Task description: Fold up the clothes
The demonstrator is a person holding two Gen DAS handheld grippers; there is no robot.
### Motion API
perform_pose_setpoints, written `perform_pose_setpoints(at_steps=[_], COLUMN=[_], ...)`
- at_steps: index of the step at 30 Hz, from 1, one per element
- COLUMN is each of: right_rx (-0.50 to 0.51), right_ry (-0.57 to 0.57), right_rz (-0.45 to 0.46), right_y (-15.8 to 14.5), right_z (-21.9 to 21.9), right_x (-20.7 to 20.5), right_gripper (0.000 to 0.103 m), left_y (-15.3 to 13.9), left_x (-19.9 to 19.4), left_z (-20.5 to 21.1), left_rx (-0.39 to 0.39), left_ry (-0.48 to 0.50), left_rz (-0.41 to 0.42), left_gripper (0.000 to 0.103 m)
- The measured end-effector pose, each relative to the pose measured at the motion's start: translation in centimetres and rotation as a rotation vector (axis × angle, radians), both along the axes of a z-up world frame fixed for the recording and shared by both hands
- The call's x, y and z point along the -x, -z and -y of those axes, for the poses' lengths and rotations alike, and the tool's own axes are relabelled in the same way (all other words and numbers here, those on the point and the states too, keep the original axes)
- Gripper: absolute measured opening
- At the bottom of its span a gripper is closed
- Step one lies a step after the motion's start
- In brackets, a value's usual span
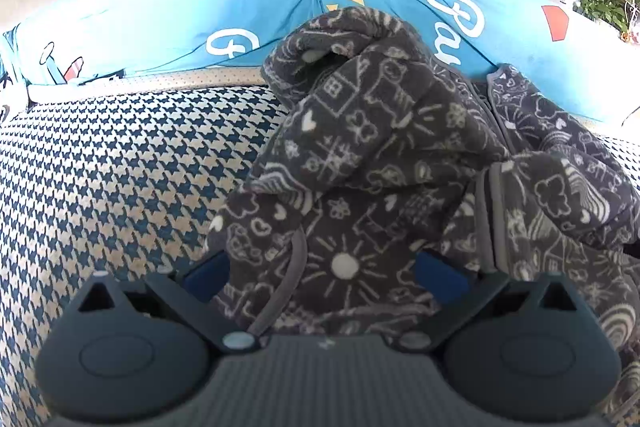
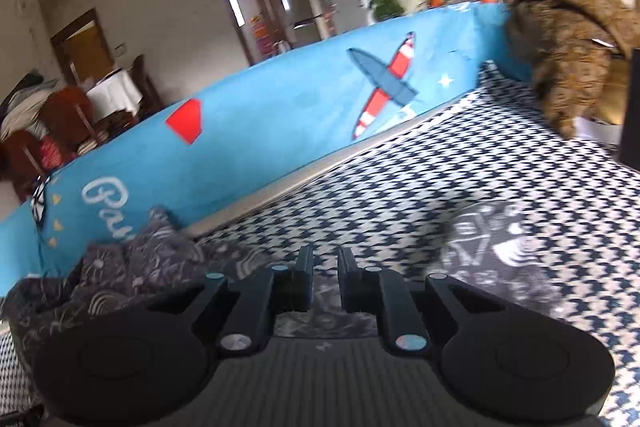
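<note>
Between left tool (image 1: pixel 326 277) fingers — bunched fleece garment (image 1: pixel 360 155).

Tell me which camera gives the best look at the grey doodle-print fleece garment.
The left wrist view: the grey fleece garment fills the middle of the frame, its doodle print sharp, bunched between the left tool fingers. The right wrist view shows only blurred parts of it at the lower left and under the right tool.
</note>
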State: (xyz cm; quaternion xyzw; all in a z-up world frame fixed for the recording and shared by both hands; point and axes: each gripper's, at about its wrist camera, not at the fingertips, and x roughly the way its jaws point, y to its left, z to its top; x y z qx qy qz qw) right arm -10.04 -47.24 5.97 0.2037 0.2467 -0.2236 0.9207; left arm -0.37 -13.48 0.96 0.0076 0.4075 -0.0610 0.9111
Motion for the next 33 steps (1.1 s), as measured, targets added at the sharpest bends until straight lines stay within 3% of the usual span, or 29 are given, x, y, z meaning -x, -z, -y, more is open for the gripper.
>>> perform_pose_setpoints(at_steps=[5, 14, 18, 33], right_rx=[-0.033, -0.054, -0.035, 0.076], right_ry=[-0.126, -0.242, -0.283, -0.434], right_rz=[-0.014, -0.047, -0.069, -0.151], right_y=[1.5, 3.4, 4.2, 6.7], right_z=[-0.5, 0.2, 0.6, -0.5], right_x=[-3.3, -9.0, -11.4, -17.8], right_gripper=[0.025, 0.029, 0.039, 0.043], left_y=[0.0, 0.1, 0.3, 1.4], left_x=[-0.1, -0.3, -0.4, -0.9], left_z=[0.0, -0.3, -0.3, -0.1], left_rx=[0.011, 0.036, 0.041, 0.033], left_ry=[-0.001, -0.002, 0.001, 0.006], left_rz=[-0.010, -0.034, -0.040, -0.075], left_gripper=[0.103, 0.103, 0.103, 0.103])
